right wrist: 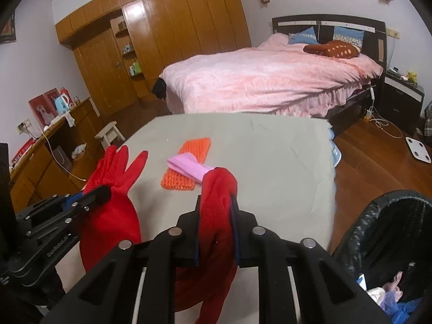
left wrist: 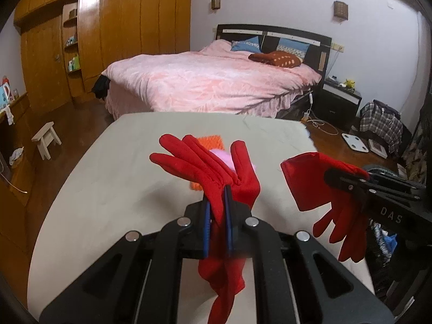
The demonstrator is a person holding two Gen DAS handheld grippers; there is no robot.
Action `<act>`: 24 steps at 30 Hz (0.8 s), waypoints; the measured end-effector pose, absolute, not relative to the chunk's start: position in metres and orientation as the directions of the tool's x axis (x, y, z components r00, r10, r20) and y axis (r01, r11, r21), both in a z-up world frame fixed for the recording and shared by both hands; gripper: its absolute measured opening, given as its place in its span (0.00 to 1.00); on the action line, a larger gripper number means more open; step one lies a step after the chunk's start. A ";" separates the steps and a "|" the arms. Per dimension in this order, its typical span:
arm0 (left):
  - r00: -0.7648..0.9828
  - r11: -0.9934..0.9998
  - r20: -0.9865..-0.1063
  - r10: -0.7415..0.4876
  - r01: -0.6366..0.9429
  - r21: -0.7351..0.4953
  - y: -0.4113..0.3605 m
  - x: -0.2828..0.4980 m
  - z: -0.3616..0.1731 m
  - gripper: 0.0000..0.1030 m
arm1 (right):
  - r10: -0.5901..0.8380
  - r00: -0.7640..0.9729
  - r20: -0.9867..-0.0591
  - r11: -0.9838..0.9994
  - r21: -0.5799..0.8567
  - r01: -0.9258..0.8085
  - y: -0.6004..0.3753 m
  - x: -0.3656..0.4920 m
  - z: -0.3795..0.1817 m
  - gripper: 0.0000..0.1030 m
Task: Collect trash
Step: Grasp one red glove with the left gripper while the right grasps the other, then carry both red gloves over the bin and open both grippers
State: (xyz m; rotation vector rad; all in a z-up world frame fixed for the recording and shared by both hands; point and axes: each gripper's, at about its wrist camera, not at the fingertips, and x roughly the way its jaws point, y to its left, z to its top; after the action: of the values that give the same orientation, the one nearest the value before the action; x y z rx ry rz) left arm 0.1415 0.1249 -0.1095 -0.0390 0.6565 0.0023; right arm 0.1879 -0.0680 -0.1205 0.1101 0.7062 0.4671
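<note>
Big picture first: the pale worktop [right wrist: 270, 162] is below both tools, with the black-lined trash bin [right wrist: 383, 232] at its right edge. On the worktop lie an orange mat [right wrist: 189, 167] and a pink cloth [right wrist: 186, 168], touching. Now the gloves, both in the air: the left gripper [left wrist: 218, 205] is clamped on one red glove [left wrist: 205, 167], and the right gripper [right wrist: 216, 216] pinches the other glove [right wrist: 218, 189] near its cuff. The risk is that limp fabric slips from a thin pinch or snags the bin's rim.
</note>
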 end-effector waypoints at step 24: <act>0.844 0.998 -0.532 -0.061 0.048 -0.037 0.078 0.113 -0.057 0.08 | 0.438 0.759 -0.481 0.899 0.224 -0.377 -0.112 0.137 -0.061 0.17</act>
State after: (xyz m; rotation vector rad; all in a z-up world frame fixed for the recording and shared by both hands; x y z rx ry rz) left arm 0.1127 0.0777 -0.0566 -0.0227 0.5624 -0.0576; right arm 0.1369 -0.1116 -0.0612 0.1159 0.5521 0.4444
